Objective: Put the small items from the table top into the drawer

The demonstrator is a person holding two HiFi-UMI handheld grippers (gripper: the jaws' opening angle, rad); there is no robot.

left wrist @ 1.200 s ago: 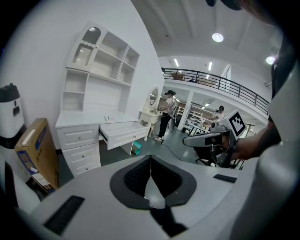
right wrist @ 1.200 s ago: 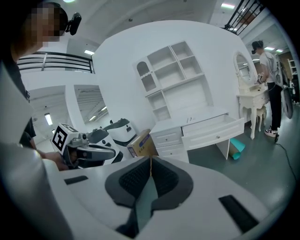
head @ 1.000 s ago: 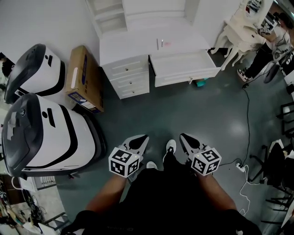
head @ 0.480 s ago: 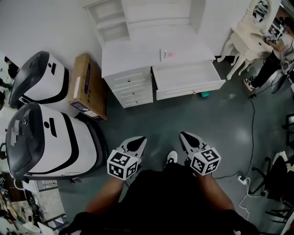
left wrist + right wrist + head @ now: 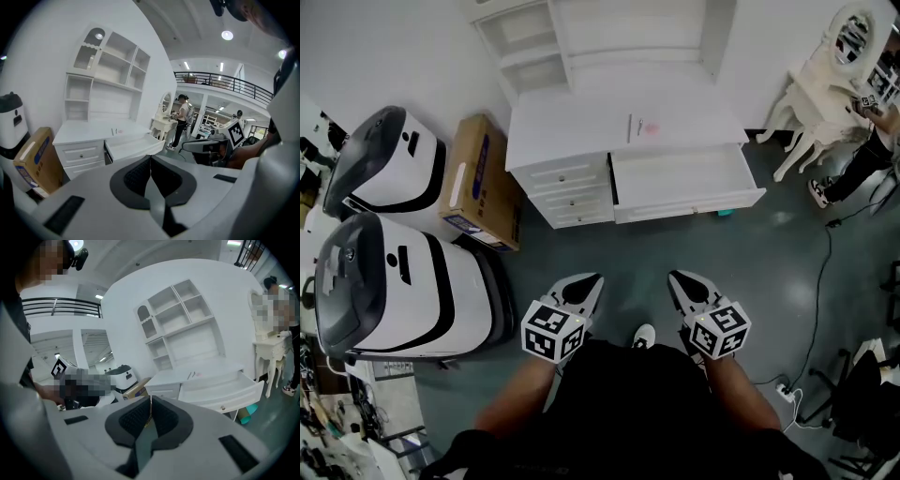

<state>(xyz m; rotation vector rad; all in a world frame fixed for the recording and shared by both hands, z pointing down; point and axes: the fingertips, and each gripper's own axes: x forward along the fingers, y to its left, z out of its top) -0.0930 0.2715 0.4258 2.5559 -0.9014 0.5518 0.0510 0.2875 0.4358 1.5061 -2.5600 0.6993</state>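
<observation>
Jaws on both grippers are closed with nothing in them. Left gripper (image 5: 579,289) and right gripper (image 5: 684,286) are held low in front of the person, over the grey floor, well apart from the white desk.

Task things: a thin stick-like item (image 5: 630,128) and a small pink item (image 5: 650,127) lie side by side on the desk surface (image 5: 572,127), right behind the open drawer (image 5: 684,181).

Key relation: both items are straight ahead of the jaws and far off, past the drawer front. They sit between the two grippers' lines, slightly nearer the right one, so I judge the right gripper the likelier to pick. The stick's long axis runs front to back, away from the person, so the jaws would close across it from the sides. The person needs to walk in first.

Views: the head view looks down into the drawer. Both gripper views show only its front and side, and the items as tiny marks on the surface. The left gripper view also shows the right gripper's marker cube and a person standing by a white dressing table (image 5: 164,125); the head view shows only that person's leg at its right edge.
</observation>
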